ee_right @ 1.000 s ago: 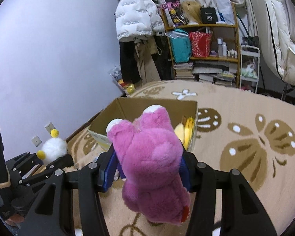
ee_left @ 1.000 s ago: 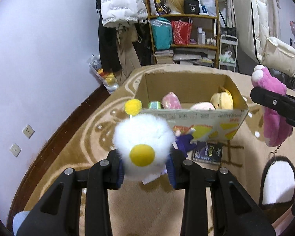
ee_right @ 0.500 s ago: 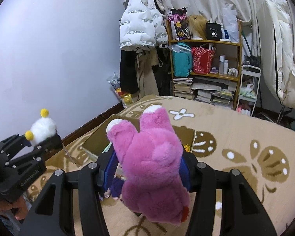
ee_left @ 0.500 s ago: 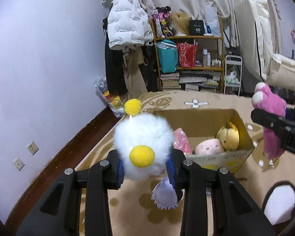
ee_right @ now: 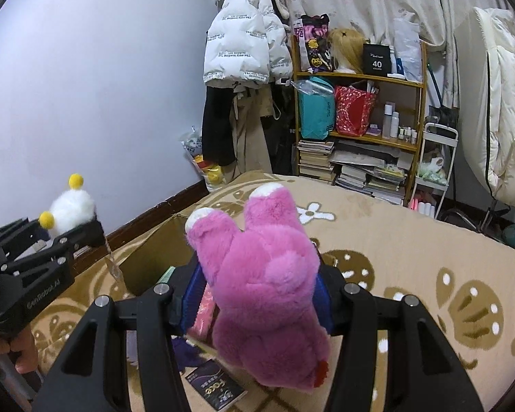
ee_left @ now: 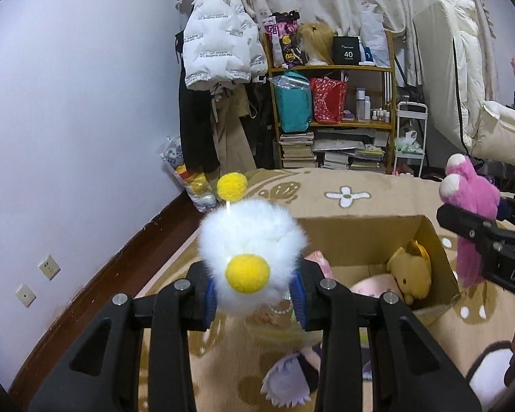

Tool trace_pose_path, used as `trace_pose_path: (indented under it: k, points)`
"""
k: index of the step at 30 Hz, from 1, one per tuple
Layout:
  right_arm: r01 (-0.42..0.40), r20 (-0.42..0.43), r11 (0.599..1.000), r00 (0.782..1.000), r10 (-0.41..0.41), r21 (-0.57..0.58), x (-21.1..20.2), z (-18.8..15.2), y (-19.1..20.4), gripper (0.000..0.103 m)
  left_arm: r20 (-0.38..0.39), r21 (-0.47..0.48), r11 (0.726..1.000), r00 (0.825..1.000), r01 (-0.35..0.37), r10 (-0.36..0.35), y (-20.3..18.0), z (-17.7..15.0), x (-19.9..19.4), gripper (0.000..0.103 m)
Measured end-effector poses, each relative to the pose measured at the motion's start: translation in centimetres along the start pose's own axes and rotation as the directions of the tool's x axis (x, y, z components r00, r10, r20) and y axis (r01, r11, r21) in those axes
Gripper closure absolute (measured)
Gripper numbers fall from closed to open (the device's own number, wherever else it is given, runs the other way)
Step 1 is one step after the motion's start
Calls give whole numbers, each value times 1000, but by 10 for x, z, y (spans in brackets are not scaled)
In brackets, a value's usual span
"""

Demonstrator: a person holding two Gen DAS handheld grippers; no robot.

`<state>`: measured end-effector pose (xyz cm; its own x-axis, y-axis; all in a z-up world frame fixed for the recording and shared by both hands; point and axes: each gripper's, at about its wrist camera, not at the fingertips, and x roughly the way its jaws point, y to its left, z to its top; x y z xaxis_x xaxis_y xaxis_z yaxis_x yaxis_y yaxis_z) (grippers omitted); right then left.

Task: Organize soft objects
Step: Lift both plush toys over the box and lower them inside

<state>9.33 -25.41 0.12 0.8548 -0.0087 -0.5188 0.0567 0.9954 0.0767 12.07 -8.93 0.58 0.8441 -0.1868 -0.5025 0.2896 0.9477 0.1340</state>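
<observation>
My left gripper (ee_left: pixel 254 290) is shut on a fluffy white plush (ee_left: pixel 252 240) with a yellow nose and a yellow pompom on a stalk. It hangs just in front of the open cardboard box (ee_left: pixel 429 237) on the rug. A yellow bear plush (ee_left: pixel 410 273) and a pale pink plush (ee_left: pixel 370 286) lie inside the box. My right gripper (ee_right: pixel 259 300) is shut on a pink plush bear (ee_right: pixel 264 274), held above the box's near side (ee_right: pixel 144 261). In the right wrist view the left gripper (ee_right: pixel 68 230) shows at far left with the white plush (ee_right: pixel 72 206).
A purple-and-white soft toy (ee_left: pixel 292 377) and a black booklet (ee_right: pixel 216 389) lie on the patterned rug (ee_right: pixel 412 257) before the box. A bookshelf (ee_left: pixel 333 116), hanging coats (ee_left: pixel 223 51) and a bag of toys (ee_left: pixel 192 178) stand by the far wall. A hand (ee_right: pixel 20 350) grips the left handle.
Both grippers rose and moved forward over the box with their plushes. The box now sits lower in both views and more of its inside shows.
</observation>
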Motion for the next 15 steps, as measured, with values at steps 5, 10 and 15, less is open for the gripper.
trace_pose_path:
  k: [5,10,15]
  points:
    - [1,-6,1000,1000,-1,-19,18,3,0,45,-9,-29,999,999,32,-32,-4,3,17,70]
    - [-41,-19,999,999,42,19,32,-2,-6,45,-22,-17,999,999,36,-37,-7,4,35,70]
    - [-65,-53,997,996,67,41,48,-8,-10,45,-52,-34,997,996,74,-76,-8,4,49,69]
